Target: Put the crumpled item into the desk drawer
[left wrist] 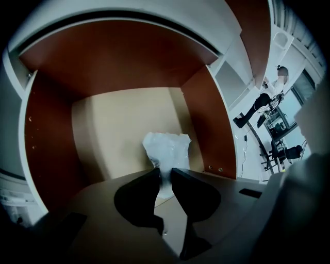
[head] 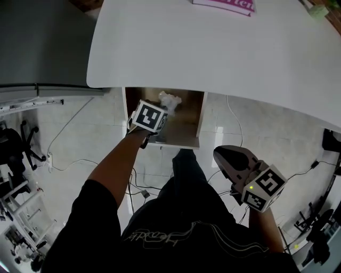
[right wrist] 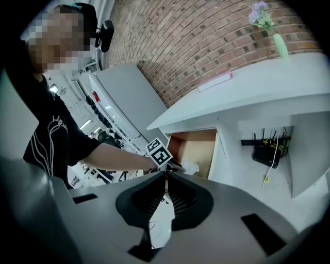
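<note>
Pinching the crumpled item (left wrist: 166, 149) at its lower end, the left gripper (left wrist: 165, 178) hovers in the drawer (left wrist: 103, 129).

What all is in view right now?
wad: one, white, in the drawer
drawer: one, brown, open under the desk
desk: one, white, above the drawer
book: one, pink, on the desk
vase: one, green, on the desk
cabinet: one, grey, left of the desk
router: one, black, under the desk
left gripper: one, grey, in the drawer, shut on the wad
right gripper: one, grey, shut, empty, at the person's right
</note>
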`<state>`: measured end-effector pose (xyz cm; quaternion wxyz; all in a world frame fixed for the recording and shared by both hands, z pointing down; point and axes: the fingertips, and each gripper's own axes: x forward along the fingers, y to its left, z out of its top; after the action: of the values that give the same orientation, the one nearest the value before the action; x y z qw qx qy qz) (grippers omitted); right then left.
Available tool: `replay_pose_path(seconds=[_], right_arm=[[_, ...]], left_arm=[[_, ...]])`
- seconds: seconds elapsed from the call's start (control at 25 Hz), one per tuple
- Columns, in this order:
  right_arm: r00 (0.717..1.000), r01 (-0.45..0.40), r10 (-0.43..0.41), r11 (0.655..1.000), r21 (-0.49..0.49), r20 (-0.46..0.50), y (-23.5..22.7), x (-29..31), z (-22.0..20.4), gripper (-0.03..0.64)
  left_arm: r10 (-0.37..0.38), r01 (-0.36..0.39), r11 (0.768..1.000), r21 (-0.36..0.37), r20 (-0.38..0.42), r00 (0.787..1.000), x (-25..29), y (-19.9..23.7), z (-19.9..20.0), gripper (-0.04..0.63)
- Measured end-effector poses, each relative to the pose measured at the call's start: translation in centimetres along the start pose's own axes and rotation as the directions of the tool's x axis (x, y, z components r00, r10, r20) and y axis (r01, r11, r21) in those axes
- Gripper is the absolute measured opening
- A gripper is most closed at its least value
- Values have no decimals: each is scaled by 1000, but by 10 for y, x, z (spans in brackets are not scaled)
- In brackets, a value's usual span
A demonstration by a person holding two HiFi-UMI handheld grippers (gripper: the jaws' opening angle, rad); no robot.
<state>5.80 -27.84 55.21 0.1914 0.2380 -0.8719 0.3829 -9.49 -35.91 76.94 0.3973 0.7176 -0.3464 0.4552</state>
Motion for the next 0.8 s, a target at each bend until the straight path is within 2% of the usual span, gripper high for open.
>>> replay_pose_path(seconds=[0.24,0.4,0.48,0.64,0.8], right_arm=[[1000,-12,13,999,30,-25,-6,10,-15,48],[1000,-10,10,999,39,-5,-7,14,-11,48],[1000,-11,11,999,44,-6,-7,12,-11,48],[1000,-19,19,999,33,9,-4,11,-6,48],[999,-28,28,999,17,22,9,10,0,48]], left_arm=[[-18,18,1000,22,-37,999,22,6,-8,93],[-15,16,1000,17,-44,999,26,10,-12,154],[-13,14,1000,14,-43,999,25,8,-13,205],[-22,22,1000,7,-12,1000,18,4,-8,279],[-39,40,999,-26,43,998,-6,0,-2,296]])
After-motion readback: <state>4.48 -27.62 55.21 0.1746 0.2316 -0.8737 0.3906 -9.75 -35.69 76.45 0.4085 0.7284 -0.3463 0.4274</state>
